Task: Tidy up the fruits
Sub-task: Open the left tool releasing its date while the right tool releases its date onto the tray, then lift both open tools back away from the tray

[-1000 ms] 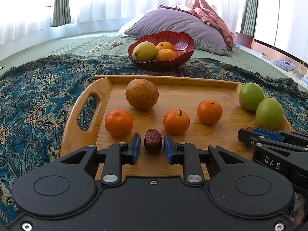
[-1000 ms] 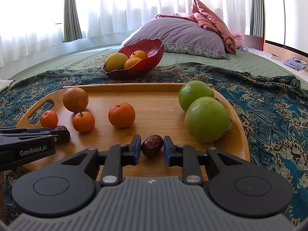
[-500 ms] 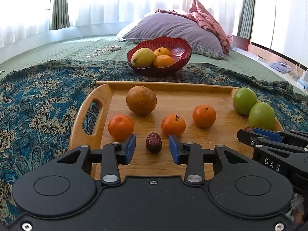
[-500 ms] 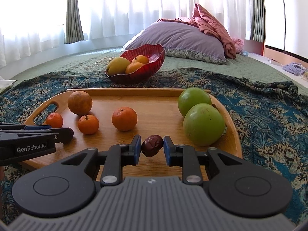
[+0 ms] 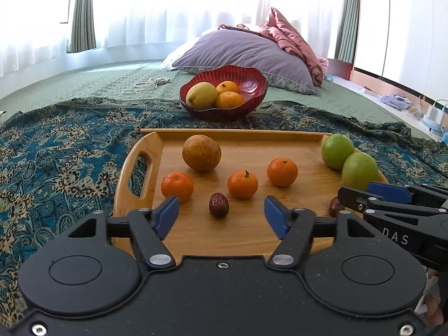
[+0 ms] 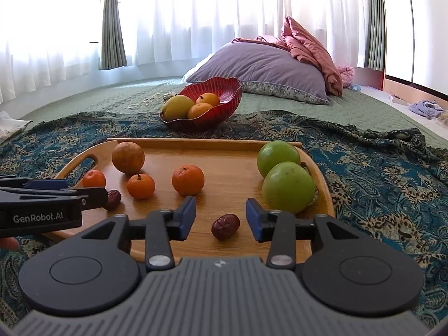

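1. Left wrist view: left gripper (image 5: pixel 221 214) fingers spread open, empty; a date (image 5: pixel 219 209) lay on the wooden tray (image 5: pixel 246 235) between them, untouched.
2. Right wrist view: right gripper (image 6: pixel 221 217) likewise open around a second date (image 6: pixel 225 226), near the green fruits (image 6: pixel 288 187).
3. Red bowl (image 5: pixel 252 84) at far centre held three fruits; judged sorting largely unfinished.

A home bedroom: a green quilted bedspread (image 5: pixel 84 84) covers a wide bed, with a purple pillow (image 5: pixel 246 53) and a crumpled pink blanket (image 5: pixel 294 39) at its head. White sheer curtains (image 6: pixel 196 14) and green drapes (image 6: pixel 112 22) hang over bright windows, and a patterned blue throw (image 5: pixel 56 154) lies spread across the bed.
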The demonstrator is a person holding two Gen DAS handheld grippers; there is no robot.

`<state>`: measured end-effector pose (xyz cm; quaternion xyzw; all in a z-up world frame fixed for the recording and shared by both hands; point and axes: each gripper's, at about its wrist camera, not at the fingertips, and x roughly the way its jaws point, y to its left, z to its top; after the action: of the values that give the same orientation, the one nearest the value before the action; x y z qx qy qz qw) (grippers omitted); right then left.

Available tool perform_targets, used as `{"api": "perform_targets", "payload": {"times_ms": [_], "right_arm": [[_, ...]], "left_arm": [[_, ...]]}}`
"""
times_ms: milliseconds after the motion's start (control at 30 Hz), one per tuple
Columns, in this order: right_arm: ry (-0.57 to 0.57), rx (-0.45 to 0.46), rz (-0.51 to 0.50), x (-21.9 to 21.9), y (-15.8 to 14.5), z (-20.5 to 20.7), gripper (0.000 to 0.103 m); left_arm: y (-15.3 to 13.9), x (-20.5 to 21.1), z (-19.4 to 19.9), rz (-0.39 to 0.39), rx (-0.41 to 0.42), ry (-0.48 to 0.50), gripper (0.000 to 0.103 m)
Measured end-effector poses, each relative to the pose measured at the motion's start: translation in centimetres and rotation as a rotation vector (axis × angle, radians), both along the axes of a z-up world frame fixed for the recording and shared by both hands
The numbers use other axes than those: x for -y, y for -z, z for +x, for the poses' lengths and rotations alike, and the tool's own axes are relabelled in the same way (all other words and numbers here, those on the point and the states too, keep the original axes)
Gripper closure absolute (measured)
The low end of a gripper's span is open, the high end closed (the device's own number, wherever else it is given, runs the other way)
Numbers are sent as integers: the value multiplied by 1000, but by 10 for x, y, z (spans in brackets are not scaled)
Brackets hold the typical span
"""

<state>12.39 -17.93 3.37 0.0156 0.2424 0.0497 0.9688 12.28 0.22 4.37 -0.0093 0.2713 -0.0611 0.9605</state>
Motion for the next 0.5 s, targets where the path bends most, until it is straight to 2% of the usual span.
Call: {"api": "perform_targets", "payload": {"times_ms": [233, 500], "right_arm": [[1, 2, -2, 0, -2, -16, 31], [-9, 0, -5, -3, 5, -37, 21]], "left_arm": [[1, -4, -19, -5, 10, 5, 20], [12, -13, -34, 0, -14, -4, 17]]}}
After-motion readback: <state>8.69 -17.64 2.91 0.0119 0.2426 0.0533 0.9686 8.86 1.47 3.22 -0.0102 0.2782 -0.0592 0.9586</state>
